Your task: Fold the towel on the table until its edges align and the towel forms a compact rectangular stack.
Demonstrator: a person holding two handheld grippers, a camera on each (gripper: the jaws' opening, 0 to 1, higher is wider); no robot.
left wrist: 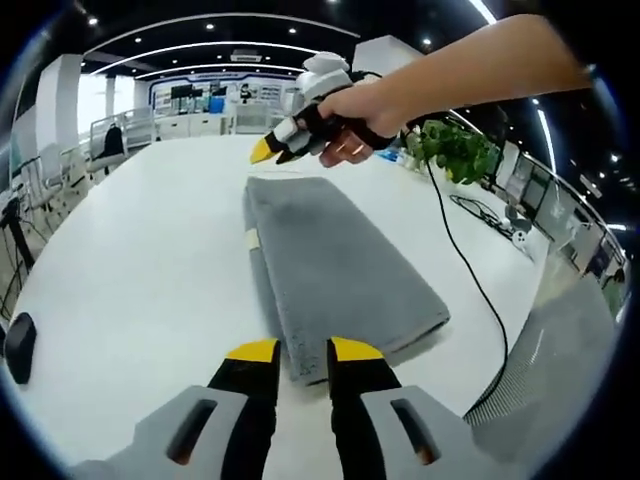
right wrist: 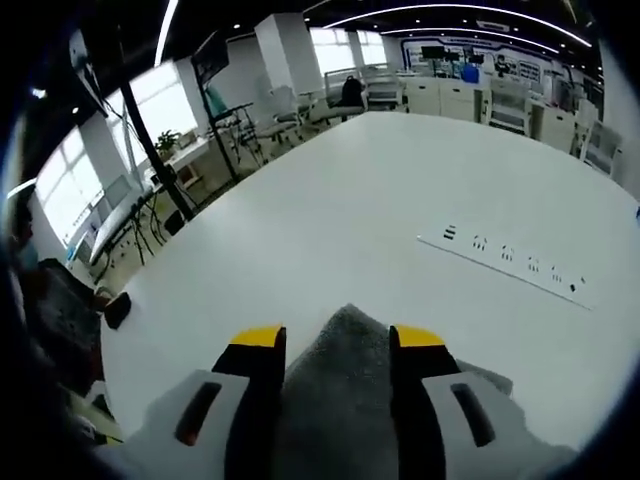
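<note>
**Grey towel, folded lengthwise, on white table**

Towel [left wrist: 335, 270]: grey, folded into a long narrow strip, lying flat on the white table [left wrist: 140, 260]; small pale tag visible at its left edge. Near end just ahead of the left gripper [left wrist: 303, 350], far end below the right gripper [left wrist: 268, 150].

Left gripper: yellow-tipped jaws set narrowly apart, nothing between them, hovering at the towel's near end; contact with the cloth cannot be told.

Right gripper, seen in the left gripper view: held in a hand [left wrist: 350, 120], raised over the far end of the towel, apart from the cloth. In the right gripper view [right wrist: 338, 340]: jaws moderately apart, a peak of grey towel [right wrist: 345, 400] showing between them; whether held or merely behind them cannot be told.

Other items: black cable [left wrist: 470, 270] trailing across the table to the right of the towel; green plant [left wrist: 455, 150] beyond it; white power strip [right wrist: 510, 262] lying on the table; small dark object [left wrist: 18, 345] near the table's left edge.
</note>
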